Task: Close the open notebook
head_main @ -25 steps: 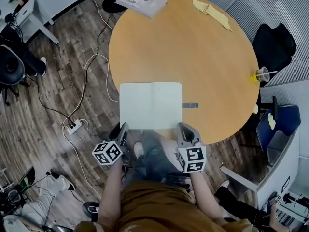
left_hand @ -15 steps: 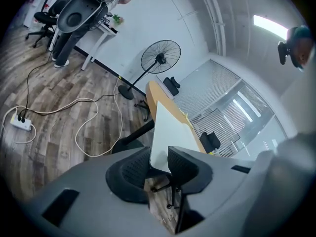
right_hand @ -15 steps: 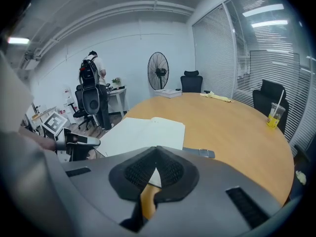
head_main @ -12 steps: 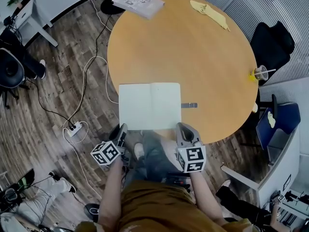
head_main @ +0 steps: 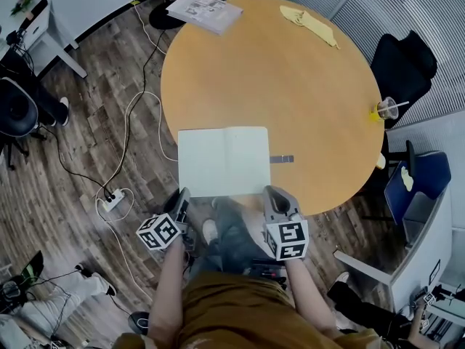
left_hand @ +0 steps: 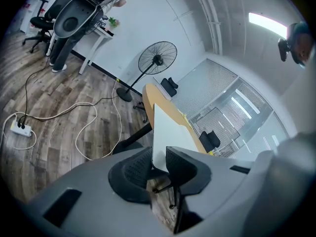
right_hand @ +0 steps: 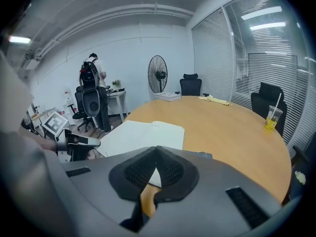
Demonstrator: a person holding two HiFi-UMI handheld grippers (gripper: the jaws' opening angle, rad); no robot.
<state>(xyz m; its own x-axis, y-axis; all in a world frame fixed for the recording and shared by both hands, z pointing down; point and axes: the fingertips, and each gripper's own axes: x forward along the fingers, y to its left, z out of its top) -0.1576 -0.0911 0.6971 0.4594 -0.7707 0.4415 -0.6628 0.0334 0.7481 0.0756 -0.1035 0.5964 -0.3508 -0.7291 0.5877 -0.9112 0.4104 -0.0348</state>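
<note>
The open notebook (head_main: pixel 224 160) lies flat with blank white pages up, at the near edge of the round wooden table (head_main: pixel 305 86). My left gripper (head_main: pixel 183 195) is at its near left corner. In the left gripper view the gripper (left_hand: pixel 157 162) is rolled on its side and the notebook's corner (left_hand: pixel 168 132) stands between its jaws. They have just been closing, and a gap still shows beside the page. My right gripper (head_main: pixel 272 193) is at the near right corner. Its tips (right_hand: pixel 157 149) meet above the notebook (right_hand: pixel 143 135), with nothing clearly between them.
A small grey object (head_main: pixel 282 158) lies just right of the notebook. A book (head_main: pixel 204 10), a yellow cloth (head_main: pixel 309 22) and a cup with a straw (head_main: pixel 392 110) sit at the table's far edges. Cables and a power strip (head_main: pixel 109 198) lie on the floor at left. Chairs (head_main: pixel 407 57) stand at right.
The head view has drifted slightly. Both grippers stay at the notebook's near corners, and the notebook has not moved on the table.
</note>
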